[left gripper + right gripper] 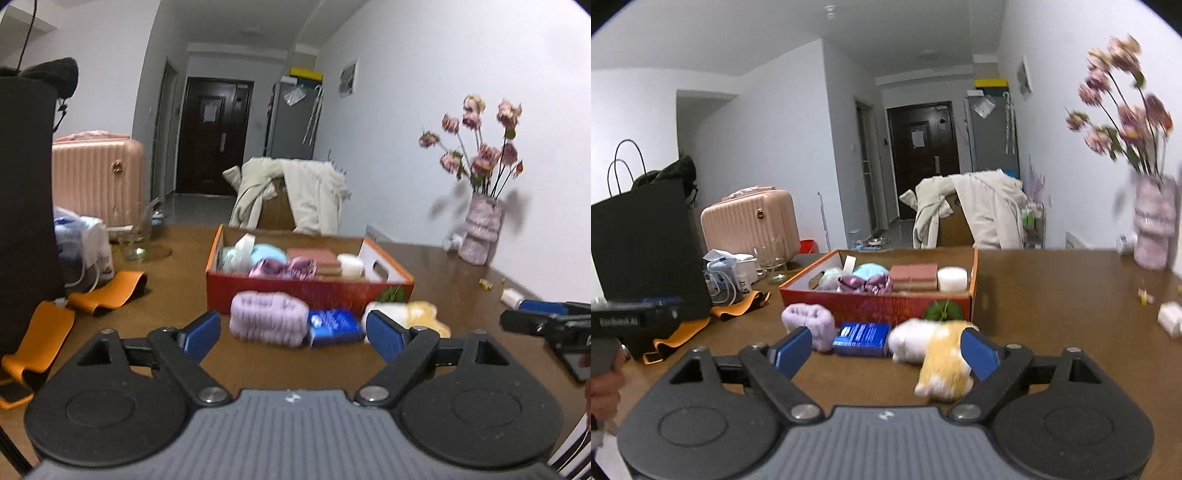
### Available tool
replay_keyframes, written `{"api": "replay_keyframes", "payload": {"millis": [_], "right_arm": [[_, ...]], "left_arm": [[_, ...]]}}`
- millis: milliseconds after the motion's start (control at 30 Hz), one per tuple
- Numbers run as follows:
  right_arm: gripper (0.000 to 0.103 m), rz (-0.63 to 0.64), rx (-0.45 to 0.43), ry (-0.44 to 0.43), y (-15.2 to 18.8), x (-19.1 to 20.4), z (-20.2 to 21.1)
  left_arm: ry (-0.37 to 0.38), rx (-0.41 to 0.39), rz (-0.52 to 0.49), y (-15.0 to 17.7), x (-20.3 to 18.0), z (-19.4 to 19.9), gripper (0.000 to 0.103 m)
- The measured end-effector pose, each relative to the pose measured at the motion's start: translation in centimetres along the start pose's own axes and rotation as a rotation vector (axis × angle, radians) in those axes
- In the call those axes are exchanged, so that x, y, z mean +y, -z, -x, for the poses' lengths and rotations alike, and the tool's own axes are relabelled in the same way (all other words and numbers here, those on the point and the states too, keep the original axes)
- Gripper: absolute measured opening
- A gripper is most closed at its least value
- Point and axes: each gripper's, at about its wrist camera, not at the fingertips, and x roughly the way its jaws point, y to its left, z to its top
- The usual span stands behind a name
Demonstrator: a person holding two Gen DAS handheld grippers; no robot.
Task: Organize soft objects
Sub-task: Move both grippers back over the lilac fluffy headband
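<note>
An orange box [295, 290] [871, 306] stands mid-table, holding several soft items: a purple satin scrunchie [284, 267] [864, 283], a pink folded cloth [314, 258] [914, 276], a white roll [350, 265] [952, 278] and pale blue items. In front of it lie a lilac fluffy band [267, 323] [809, 325], a blue tissue pack [332, 326] [862, 339] and a white-and-yellow plush [413, 317] [938, 354]. My left gripper [291, 338] is open and empty before the band and pack. My right gripper [886, 352] is open and empty, the plush by its right finger.
A black bag [26, 206] [642, 258], orange straps [107, 291], a glass [138, 240] and a pink suitcase [750, 221] are at the left. A vase of pink flowers [480, 232] [1154, 229] stands at the right. A chair with a coat [291, 197] is behind the table.
</note>
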Motion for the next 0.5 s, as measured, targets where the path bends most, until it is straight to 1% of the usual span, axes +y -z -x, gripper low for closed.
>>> {"api": "replay_keyframes", "payload": {"millis": [67, 167, 333, 500], "right_arm": [[0.087, -0.030, 0.002, 0.008, 0.8, -0.3, 0.3], [0.087, -0.061, 0.012, 0.018, 1.5, -0.5, -0.2], [0.087, -0.073, 0.048, 0.051, 2.6, -0.4, -1.5], [0.087, -0.091, 0.082, 0.040, 3.4, -0.3, -3.2]], "left_arm": [[-0.038, 0.007, -0.010, 0.4, 0.1, 0.0, 0.088], [-0.068, 0.015, -0.019, 1.0, 0.0, -0.1, 0.088], [-0.050, 0.048, -0.028, 2.1, -0.5, -0.8, 0.089], [-0.042, 0.083, -0.054, 3.1, -1.0, -2.5, 0.089]]}}
